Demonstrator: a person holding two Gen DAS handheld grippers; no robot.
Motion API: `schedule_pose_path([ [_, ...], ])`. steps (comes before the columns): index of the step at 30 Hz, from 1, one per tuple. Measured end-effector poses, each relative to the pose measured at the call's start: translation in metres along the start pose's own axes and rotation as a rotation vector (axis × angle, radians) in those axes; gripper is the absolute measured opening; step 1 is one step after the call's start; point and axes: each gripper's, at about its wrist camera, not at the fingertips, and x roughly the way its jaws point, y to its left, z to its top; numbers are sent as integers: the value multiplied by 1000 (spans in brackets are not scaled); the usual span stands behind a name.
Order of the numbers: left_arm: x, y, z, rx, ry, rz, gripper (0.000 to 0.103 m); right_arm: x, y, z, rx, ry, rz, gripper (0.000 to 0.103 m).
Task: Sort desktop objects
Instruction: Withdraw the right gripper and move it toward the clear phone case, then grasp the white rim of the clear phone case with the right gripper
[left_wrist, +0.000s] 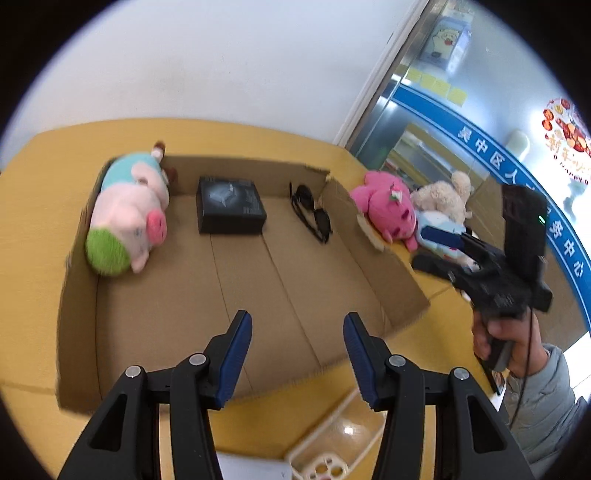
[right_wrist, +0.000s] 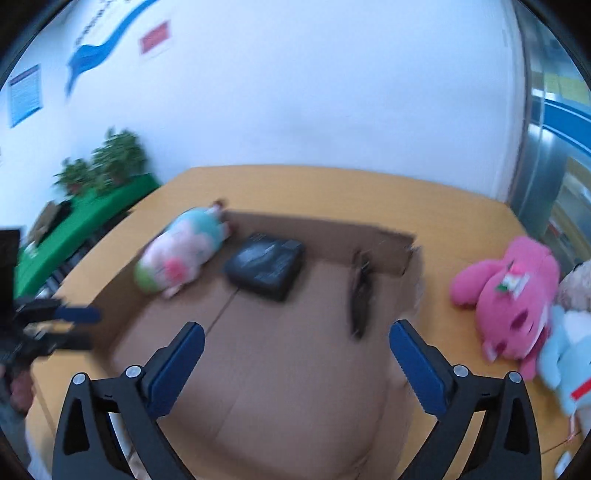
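Hovering over the near half of the shallow brown cardboard tray, the left gripper has its blue-padded jaws apart with nothing between them, only bare cardboard floor below. Plenty of free room there, folks: the tray's whole front stretch lies open, right up to its low near wall.

Over on the other side, the right gripper stands with jaws spread wide and empty, above the tray's near floor too. From the left wrist view, that right gripper hangs just beyond the tray's right wall, gripped by a hand in a grey sleeve.

Along the tray's far wall sit three things, well spaced: a pale pink plush pig with a green cap and teal top in the far left corner, a black rectangular box at the middle, and folded black sunglasses near the far right corner.

Outside the tray's right wall, on the yellow desk, a hot-pink plush pig, a cream fluffy plush and a light blue and white plush huddle together, touching. A white plastic basket peeks below the desk's near edge.
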Motion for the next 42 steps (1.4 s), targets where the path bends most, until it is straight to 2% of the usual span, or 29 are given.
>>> schedule_pose_path([
  [3, 5, -9, -31, -16, 46, -16, 51, -12, 35, -48, -58, 52, 70, 102],
  [7, 19, -22, -75, -42, 126, -42, 51, -7, 67, -114, -121, 182, 121, 102],
  [8, 21, -24, -85, -55, 142, -54, 51, -5, 70, -123, -124, 201, 124, 100],
  [10, 24, -28, -101, -77, 162, -68, 51, 1, 77, -146, -131, 240, 126, 86],
  [11, 26, -29, -111, -88, 175, -74, 51, 6, 80, -154, -139, 261, 140, 84],
  [14, 30, -32, -130, -125, 202, -81, 51, 13, 85, -166, -134, 277, 163, 85],
  [16, 32, -34, -139, -144, 215, -97, 51, 20, 80, -168, -93, 294, 212, 85],
  [19, 39, -34, -147, -161, 234, -100, 51, 30, 72, -176, -29, 331, 252, 86],
  [23, 46, -30, -148, -202, 230, -104, 51, 20, 73, -182, -26, 330, 291, 88],
  [31, 37, -13, -142, -228, 210, -11, 51, 22, 76, -181, -9, 320, 280, 89],
  [34, 38, -7, -141, -241, 207, -36, 51, 25, 79, -179, 1, 315, 286, 89],
  [37, 42, -8, -139, -216, 204, -6, 51, 27, 83, -178, -2, 312, 289, 90],
  [42, 45, -1, -132, -241, 189, -23, 51, 24, 85, -181, 12, 298, 286, 91],
])
